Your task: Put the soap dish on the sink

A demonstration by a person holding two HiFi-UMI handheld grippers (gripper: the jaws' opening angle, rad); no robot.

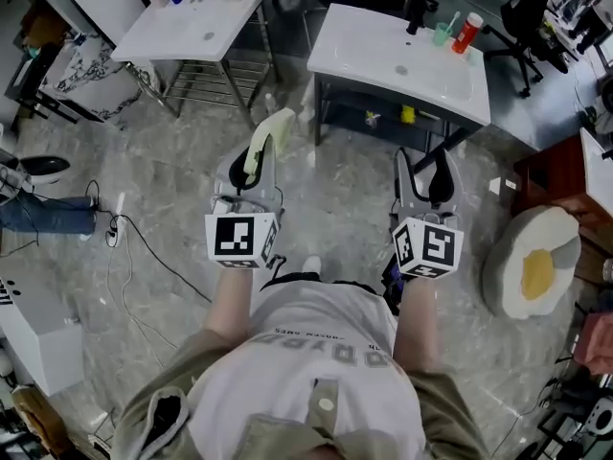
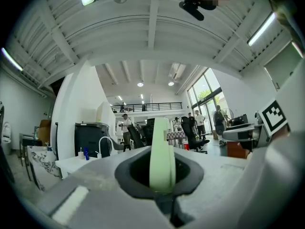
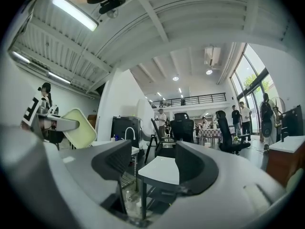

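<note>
We are clamping one pale-green soap dish (image 1: pixel 269 134) in the left tongs (image 1: pixel 255 166); the right tongs (image 1: pixel 428 164) are gaping empty, two sinks (image 1: pixel 182 17) (image 1: pixel 378 48) ahead.

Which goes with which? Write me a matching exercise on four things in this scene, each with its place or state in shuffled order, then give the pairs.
Things:
1. soap dish
2. right gripper
3. red bottle
4. egg-shaped cushion

Places or states:
A. on the floor
B. jaws apart, nothing between them
C. standing at the back of the sink on the right of the head view
D. clamped in the left gripper

Pairs: 1-D, 2-B, 3-C, 4-A.
</note>
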